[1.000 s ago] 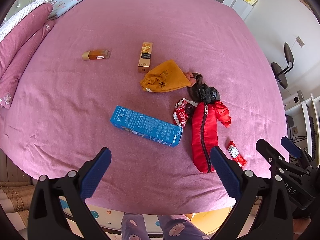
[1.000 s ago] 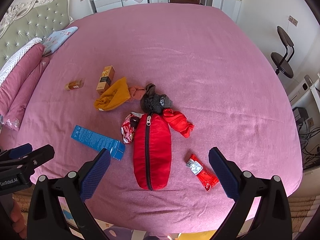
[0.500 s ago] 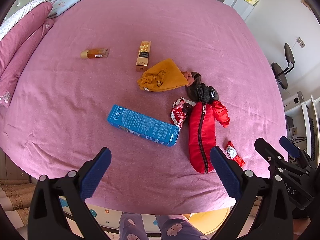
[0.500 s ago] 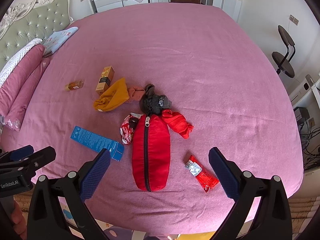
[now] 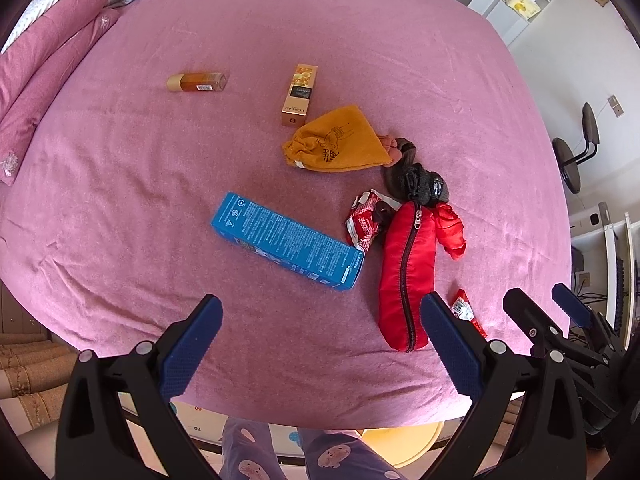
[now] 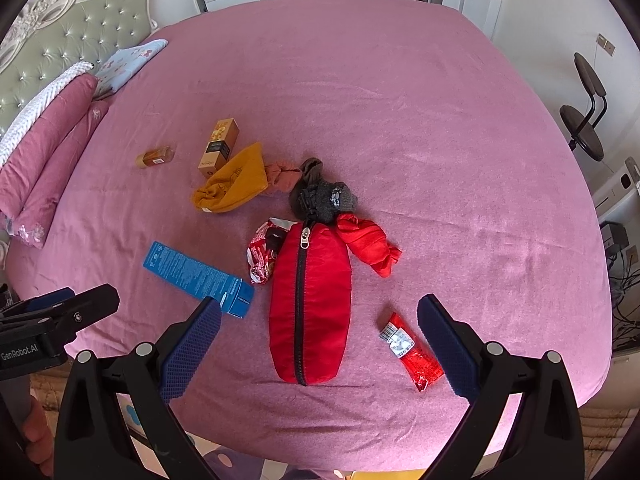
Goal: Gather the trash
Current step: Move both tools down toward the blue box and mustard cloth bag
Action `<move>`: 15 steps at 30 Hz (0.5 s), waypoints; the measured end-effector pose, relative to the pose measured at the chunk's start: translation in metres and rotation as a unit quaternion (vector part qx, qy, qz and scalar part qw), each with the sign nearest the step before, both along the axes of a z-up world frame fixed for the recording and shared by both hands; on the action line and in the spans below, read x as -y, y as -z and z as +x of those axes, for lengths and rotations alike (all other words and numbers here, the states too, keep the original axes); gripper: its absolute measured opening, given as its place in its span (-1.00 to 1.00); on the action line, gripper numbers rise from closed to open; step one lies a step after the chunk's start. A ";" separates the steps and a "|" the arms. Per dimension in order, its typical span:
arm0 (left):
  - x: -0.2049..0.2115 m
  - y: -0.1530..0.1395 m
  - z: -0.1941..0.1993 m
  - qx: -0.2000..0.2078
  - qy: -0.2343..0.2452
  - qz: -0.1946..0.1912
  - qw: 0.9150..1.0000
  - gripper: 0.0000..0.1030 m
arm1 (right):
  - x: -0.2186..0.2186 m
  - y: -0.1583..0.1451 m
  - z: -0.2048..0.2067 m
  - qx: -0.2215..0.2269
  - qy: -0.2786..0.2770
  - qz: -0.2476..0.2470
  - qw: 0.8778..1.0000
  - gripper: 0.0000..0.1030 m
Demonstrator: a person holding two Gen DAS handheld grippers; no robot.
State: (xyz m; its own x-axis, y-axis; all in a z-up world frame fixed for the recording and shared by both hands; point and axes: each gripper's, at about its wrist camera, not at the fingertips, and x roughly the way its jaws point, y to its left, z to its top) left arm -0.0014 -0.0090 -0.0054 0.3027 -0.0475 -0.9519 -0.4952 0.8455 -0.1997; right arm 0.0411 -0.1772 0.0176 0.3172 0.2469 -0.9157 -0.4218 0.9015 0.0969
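Left wrist view
Left hand-held gripper [image 5: 320, 344]: released, blue pads spread wide, nothing between them — it hangs above the near edge of the bed [image 5: 120, 184].
Blue box [image 5: 288, 242]: lies flat on the pink cover, slanting, just ahead of the gripper.
Crumpled red-and-white wrapper [image 5: 366, 220]: between the blue box's far end and the red zip pouch [image 5: 404, 276], touching the pouch.
Red snack wrapper [image 5: 466, 312]: beside the pouch's near end, partly hidden behind the right pad.
Orange cloth bag [image 5: 340, 146]: farther back, with a gold carton [image 5: 300, 94] just beyond it and a small amber bottle [image 5: 198, 82] well to the left.
Dark bundle [image 5: 420, 184]: at the pouch's zip end; it may be socks or a small bag, the view is too coarse to tell.
Right hand-held gripper [image 5: 560, 316]: seen at the right edge, arms apart.

Right wrist view
Right hand-held gripper [image 6: 318, 340]: released, empty, held over the near part of the bed [image 6: 440, 140].
Red zip pouch [image 6: 310, 304]: lengthwise between the pads' line of sight.
Red snack wrapper [image 6: 412, 352]: flat on the cover, just inside the right pad — apart from the pouch.
Crumpled red-and-white wrapper [image 6: 262, 254]: against the pouch's left side.
Blue box [image 6: 198, 276]: left of the pouch, its near end beside the left pad.
Red cloth [image 6: 370, 246]: bunched at the pouch's upper right.
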 end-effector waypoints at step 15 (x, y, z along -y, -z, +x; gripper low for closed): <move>-0.025 0.050 0.012 -0.049 -0.108 -0.063 0.991 0.92 | -0.028 0.035 0.026 -0.032 -0.064 -0.017 0.997 0.83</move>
State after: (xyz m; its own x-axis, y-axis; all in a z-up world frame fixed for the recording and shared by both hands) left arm 0.0108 0.0159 -0.0551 0.2243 -0.1110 -0.9682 -0.6848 0.6888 -0.2377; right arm 0.0667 -0.1497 -0.0170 0.2249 0.2511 -0.9415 -0.5281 0.8434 0.0988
